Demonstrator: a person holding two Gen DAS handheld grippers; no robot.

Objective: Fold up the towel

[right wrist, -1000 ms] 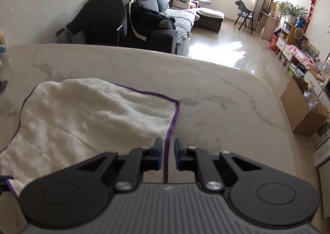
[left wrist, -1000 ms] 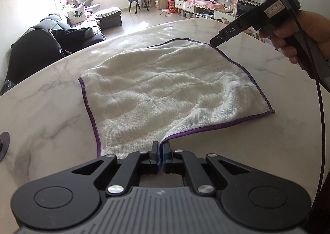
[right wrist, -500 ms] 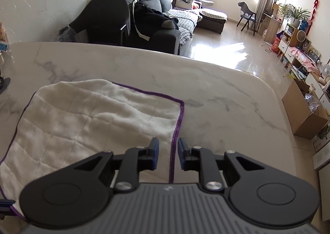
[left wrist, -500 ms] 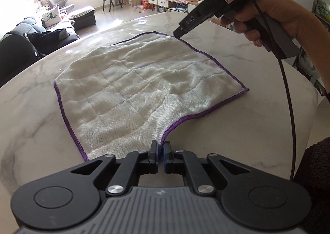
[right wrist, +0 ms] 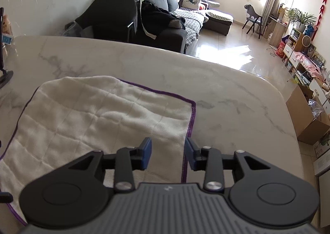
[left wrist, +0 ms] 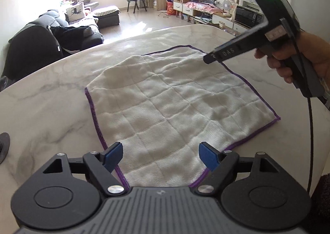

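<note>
Both grippers' jaws, just opening, straddle towel (left wrist: 175,99) edges on marble table (left wrist: 51,110).

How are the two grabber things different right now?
The left gripper has its jaws spread very wide; the right gripper has them only partly apart. The left sits over a near corner of the towel; the right straddles its purple side edge. Both have just been opening, and neither pinches the towel.

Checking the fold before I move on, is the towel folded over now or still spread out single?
Folded: the towel shows a rounded doubled edge, with another purple hem beneath.
</note>
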